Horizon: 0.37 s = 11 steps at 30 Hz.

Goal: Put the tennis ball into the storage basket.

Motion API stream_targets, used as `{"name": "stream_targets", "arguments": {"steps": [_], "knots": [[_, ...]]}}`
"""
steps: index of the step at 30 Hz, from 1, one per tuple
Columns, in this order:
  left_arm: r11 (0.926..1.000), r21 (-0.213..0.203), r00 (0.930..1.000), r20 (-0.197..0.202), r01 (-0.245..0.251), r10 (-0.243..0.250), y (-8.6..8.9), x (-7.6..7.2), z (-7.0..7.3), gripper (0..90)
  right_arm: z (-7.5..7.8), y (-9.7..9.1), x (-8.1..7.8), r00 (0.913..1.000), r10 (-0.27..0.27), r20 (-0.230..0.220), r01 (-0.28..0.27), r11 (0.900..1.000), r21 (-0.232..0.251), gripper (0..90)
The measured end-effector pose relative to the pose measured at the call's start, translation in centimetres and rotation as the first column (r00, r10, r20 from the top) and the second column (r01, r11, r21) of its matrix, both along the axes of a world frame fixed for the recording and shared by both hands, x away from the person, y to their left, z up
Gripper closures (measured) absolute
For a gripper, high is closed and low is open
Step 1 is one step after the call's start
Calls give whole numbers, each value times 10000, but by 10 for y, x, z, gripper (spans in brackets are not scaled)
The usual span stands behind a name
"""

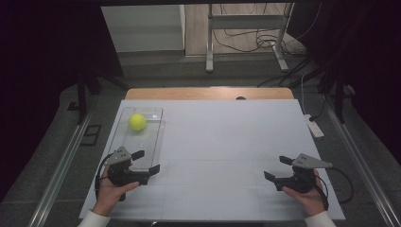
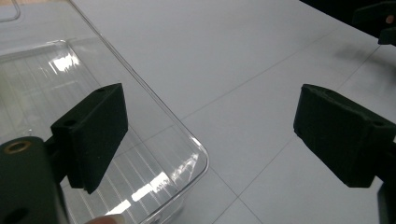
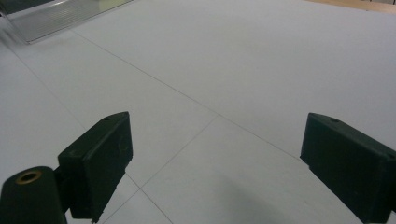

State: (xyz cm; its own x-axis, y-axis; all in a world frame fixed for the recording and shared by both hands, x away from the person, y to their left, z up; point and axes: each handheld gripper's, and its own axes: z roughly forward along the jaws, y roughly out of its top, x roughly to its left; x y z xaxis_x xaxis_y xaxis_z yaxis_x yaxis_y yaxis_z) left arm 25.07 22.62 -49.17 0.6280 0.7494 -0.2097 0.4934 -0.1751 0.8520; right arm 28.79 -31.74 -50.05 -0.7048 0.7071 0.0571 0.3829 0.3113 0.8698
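Observation:
A yellow-green tennis ball point(image 1: 137, 121) lies at the far end of a clear plastic tray point(image 1: 155, 142) on the left of the white table. My left gripper point(image 1: 146, 161) hovers over the tray's near right corner, jaws wide apart and empty. In the left gripper view one jaw stands over the clear plastic tray point(image 2: 194, 149), the other over bare table; the left gripper point(image 2: 210, 135) holds nothing. My right gripper point(image 1: 278, 168) stays at the near right of the table, open, pointing left, nothing between its jaws. In the right gripper view the right gripper point(image 3: 215, 168) faces bare white surface.
The white sheet point(image 1: 227, 142) covers the wooden table point(image 1: 208, 92). A white power strip point(image 1: 314, 126) lies past its right edge. A metal stand point(image 1: 246, 28) and cables sit on the floor beyond. The other gripper point(image 2: 378, 21) shows at the left gripper view's top right corner.

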Motion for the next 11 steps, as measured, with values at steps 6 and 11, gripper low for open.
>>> {"name": "stream_targets", "arguments": {"steps": [6,11], "knots": [[9999,76,10000,-28,87,-87,-2,1,-2,115,0,0,-1,10000,26,24,-25,10000,-12,92],[10000,28,10000,-61,63,-62,-2,2,-3,115,1,-1,0,10000,36,18,-36,10000,27,92]]}}
